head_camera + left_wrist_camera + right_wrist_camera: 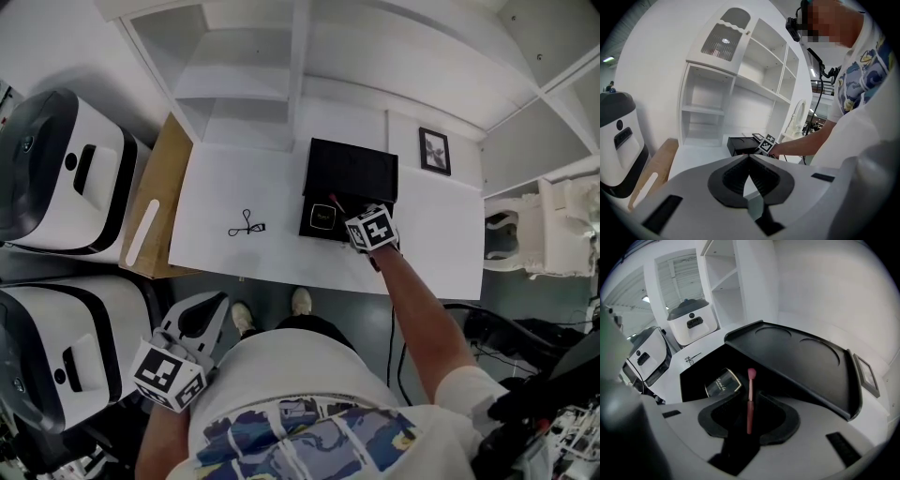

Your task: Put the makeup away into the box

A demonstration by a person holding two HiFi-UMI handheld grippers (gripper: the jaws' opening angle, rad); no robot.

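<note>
Black box point(349, 173) sits on the white worktop point(272, 253) toward its back edge, right of the middle, with its lid raised and leaning back toward the white shelf unit point(248, 84). The right gripper point(742, 408) points steeply down at the box's front right corner. Its jaws stand a narrow way apart, and a slim pink makeup brush point(749, 401) stands upright between them. A dark gap shows on one side of the handle, so the pads do not clamp it, and the brush's rounded tip sits over the open box. Inside the box, near its front wall, lies a dark round jar point(723, 383) with a pale rim and script lettering. An eyelash curler point(247, 225) lies flat on the worktop left of the box and well apart from it, about midway between the front and back edges. A small framed picture point(434, 150) lies flat near the worktop's back right corner. A brown board point(155, 202) runs along the worktop's left edge. The left gripper point(749, 161) is held off the front edge, low at the person's left side, near the white and black machines point(56, 169). Its jaws meet at the tips with nothing between them.
</note>
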